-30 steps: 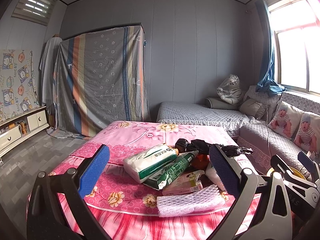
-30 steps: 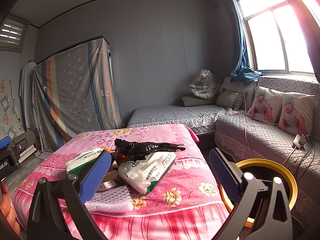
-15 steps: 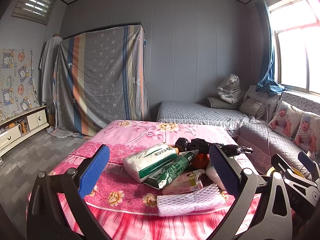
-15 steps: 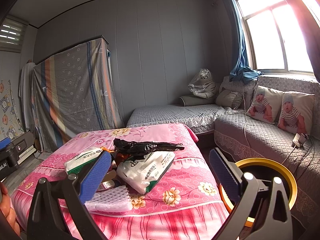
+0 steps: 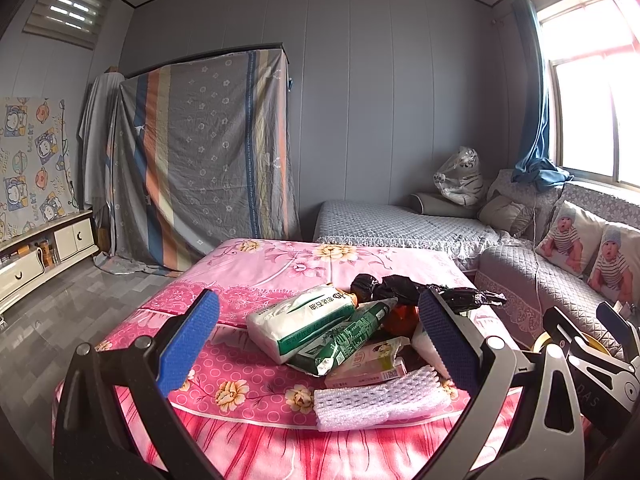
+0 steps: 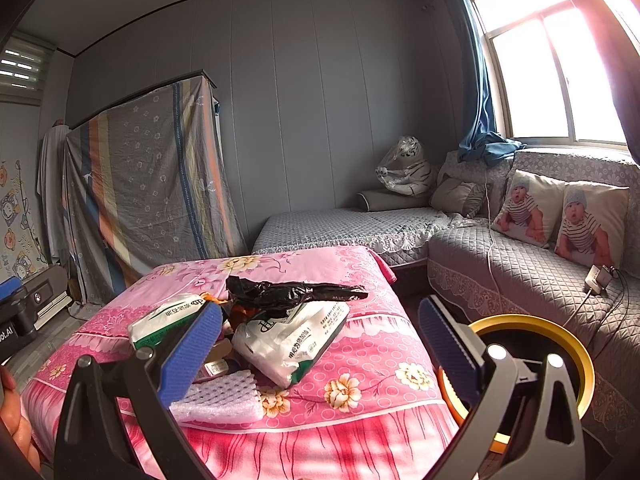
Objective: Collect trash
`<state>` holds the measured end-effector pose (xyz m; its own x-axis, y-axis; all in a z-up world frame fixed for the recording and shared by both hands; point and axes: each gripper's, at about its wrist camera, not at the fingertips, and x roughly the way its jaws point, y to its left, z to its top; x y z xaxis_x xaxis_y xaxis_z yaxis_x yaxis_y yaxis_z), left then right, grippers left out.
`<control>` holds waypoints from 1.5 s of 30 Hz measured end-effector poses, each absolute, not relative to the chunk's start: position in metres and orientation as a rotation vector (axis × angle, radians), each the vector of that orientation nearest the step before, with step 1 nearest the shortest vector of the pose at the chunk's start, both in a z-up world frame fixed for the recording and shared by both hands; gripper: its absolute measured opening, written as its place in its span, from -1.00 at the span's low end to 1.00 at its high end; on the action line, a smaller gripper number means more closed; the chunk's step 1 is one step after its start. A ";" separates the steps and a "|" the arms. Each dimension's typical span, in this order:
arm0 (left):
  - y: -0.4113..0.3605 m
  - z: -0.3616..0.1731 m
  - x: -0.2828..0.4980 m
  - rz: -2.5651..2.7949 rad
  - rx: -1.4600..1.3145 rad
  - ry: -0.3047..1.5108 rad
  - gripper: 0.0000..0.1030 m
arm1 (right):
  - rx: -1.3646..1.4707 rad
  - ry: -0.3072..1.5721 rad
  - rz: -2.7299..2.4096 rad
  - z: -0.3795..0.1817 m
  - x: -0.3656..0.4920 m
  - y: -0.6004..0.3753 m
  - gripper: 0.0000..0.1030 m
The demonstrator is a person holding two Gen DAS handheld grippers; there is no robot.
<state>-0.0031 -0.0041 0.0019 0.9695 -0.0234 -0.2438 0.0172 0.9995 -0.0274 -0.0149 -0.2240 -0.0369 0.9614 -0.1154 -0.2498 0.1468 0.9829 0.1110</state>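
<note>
A pile of trash lies on the pink flowered bed [image 5: 256,264]: a white-and-green tissue pack [image 5: 298,322], a green wrapper [image 5: 344,336], a pink box [image 5: 368,366], white foam netting [image 5: 380,400] and a black plastic bag [image 5: 420,292]. In the right wrist view I see the black bag [image 6: 288,292], a white plastic pack [image 6: 288,340] and the foam netting [image 6: 220,400]. My left gripper [image 5: 316,344] is open, short of the pile. My right gripper [image 6: 320,348] is open and empty. A yellow-rimmed bin [image 6: 532,364] stands right of the bed.
A grey quilted sofa [image 6: 520,272] with baby-print cushions [image 6: 560,216] runs along the right. A grey daybed [image 5: 400,224] lies behind the bed. A sheet-covered wardrobe [image 5: 200,160] stands at the back left. A low cabinet [image 5: 40,256] is on the left wall.
Both views have shifted only slightly. The right gripper has drifted a little closer to the pile. Both grippers stay open.
</note>
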 end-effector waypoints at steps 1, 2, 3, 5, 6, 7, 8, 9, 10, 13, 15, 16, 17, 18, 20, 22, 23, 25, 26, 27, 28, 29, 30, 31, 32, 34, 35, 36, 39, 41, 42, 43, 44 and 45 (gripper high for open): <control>-0.004 0.001 -0.003 -0.022 -0.026 0.247 0.85 | 0.130 0.245 -0.134 -0.038 -0.015 -0.224 0.85; -0.004 0.001 -0.003 -0.023 -0.028 0.248 0.85 | 0.131 0.245 -0.135 -0.039 -0.015 -0.225 0.85; -0.004 0.001 -0.003 -0.023 -0.029 0.249 0.85 | 0.132 0.246 -0.136 -0.039 -0.015 -0.225 0.85; -0.004 0.000 -0.003 -0.023 -0.028 0.248 0.85 | 0.132 0.246 -0.137 -0.039 -0.016 -0.225 0.85; -0.004 0.000 -0.003 -0.023 -0.027 0.248 0.85 | 0.133 0.246 -0.137 -0.040 -0.016 -0.225 0.85; -0.004 0.000 -0.003 -0.024 -0.028 0.249 0.85 | 0.134 0.246 -0.138 -0.040 -0.016 -0.225 0.85; -0.004 0.000 -0.003 -0.023 -0.027 0.249 0.85 | 0.134 0.247 -0.139 -0.040 -0.016 -0.225 0.85; -0.004 0.000 -0.003 -0.023 -0.026 0.249 0.85 | 0.134 0.247 -0.137 -0.040 -0.016 -0.225 0.85; -0.004 0.000 -0.003 -0.024 -0.027 0.249 0.85 | 0.135 0.247 -0.138 -0.040 -0.016 -0.226 0.85; -0.004 0.000 -0.003 -0.023 -0.028 0.250 0.85 | 0.133 0.246 -0.138 -0.040 -0.016 -0.225 0.85; -0.003 -0.002 -0.003 -0.036 -0.029 0.257 0.85 | 0.135 0.246 -0.145 -0.042 -0.015 -0.226 0.85; -0.002 -0.005 -0.004 -0.050 -0.030 0.259 0.85 | 0.139 0.246 -0.153 -0.041 -0.015 -0.227 0.85; 0.000 -0.009 -0.005 -0.051 -0.025 0.255 0.85 | 0.142 0.247 -0.159 -0.041 -0.015 -0.228 0.85; 0.002 -0.013 -0.007 -0.043 -0.013 0.245 0.85 | 0.144 0.248 -0.164 -0.040 -0.015 -0.229 0.85; 0.005 -0.022 -0.009 -0.037 0.029 0.233 0.85 | 0.142 0.244 -0.168 -0.039 -0.015 -0.232 0.85; 0.011 -0.030 -0.007 -0.028 0.054 0.248 0.85 | 0.142 0.242 -0.136 -0.038 -0.014 -0.235 0.85; 0.015 -0.033 -0.005 -0.041 0.055 0.263 0.85 | 0.133 0.245 -0.111 -0.037 -0.013 -0.235 0.85; 0.024 -0.040 -0.002 -0.072 0.039 0.311 0.85 | 0.105 0.258 -0.045 -0.038 -0.010 -0.233 0.85; 0.029 -0.044 0.001 -0.087 0.023 0.344 0.85 | 0.100 0.277 0.005 -0.040 -0.007 -0.233 0.85; 0.032 -0.048 0.003 -0.110 0.009 0.377 0.85 | 0.104 0.302 0.056 -0.043 -0.003 -0.233 0.85; 0.036 -0.051 0.006 -0.135 -0.004 0.411 0.85 | 0.118 0.340 0.118 -0.046 0.001 -0.235 0.85; 0.038 -0.055 0.010 -0.157 -0.016 0.450 0.85 | 0.126 0.384 0.195 -0.050 0.007 -0.235 0.85; 0.041 -0.059 0.013 -0.188 -0.029 0.487 0.85 | 0.136 0.428 0.267 -0.054 0.013 -0.236 0.85; 0.043 -0.065 0.017 -0.225 -0.047 0.520 0.85 | 0.146 0.471 0.333 -0.059 0.017 -0.235 0.85; 0.044 -0.070 0.020 -0.254 -0.064 0.544 0.85 | 0.157 0.501 0.385 -0.063 0.021 -0.234 0.85; 0.047 -0.078 0.021 -0.283 -0.093 0.565 0.85 | 0.172 0.535 0.424 -0.070 0.023 -0.233 0.85; 0.048 -0.082 0.023 -0.296 -0.104 0.578 0.85 | 0.161 0.541 0.423 -0.071 0.024 -0.232 0.85; 0.048 -0.084 0.025 -0.314 -0.112 0.585 0.85 | 0.133 0.542 0.416 -0.070 0.025 -0.230 0.85; 0.052 -0.088 0.033 -0.379 -0.169 0.561 0.85 | -0.011 0.555 0.417 -0.063 0.033 -0.223 0.85; 0.054 -0.087 0.035 -0.397 -0.182 0.503 0.85 | -0.102 0.571 0.448 -0.054 0.045 -0.225 0.85; 0.055 -0.087 0.035 -0.399 -0.165 0.471 0.85 | -0.139 0.581 0.462 -0.048 0.053 -0.225 0.85; 0.054 -0.085 0.037 -0.395 -0.130 0.453 0.85 | -0.171 0.595 0.472 -0.041 0.064 -0.224 0.85; 0.052 -0.085 0.039 -0.404 -0.083 0.441 0.85 | -0.199 0.613 0.488 -0.035 0.074 -0.222 0.85; 0.048 -0.084 0.039 -0.444 -0.034 0.432 0.85 | -0.226 0.631 0.509 -0.027 0.084 -0.219 0.85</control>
<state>0.0395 0.0483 -0.0839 0.8140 -0.4233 -0.3977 0.4091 0.9039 -0.1248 0.0841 -0.2186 -0.0274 0.6901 0.3838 -0.6135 -0.5184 0.8537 -0.0491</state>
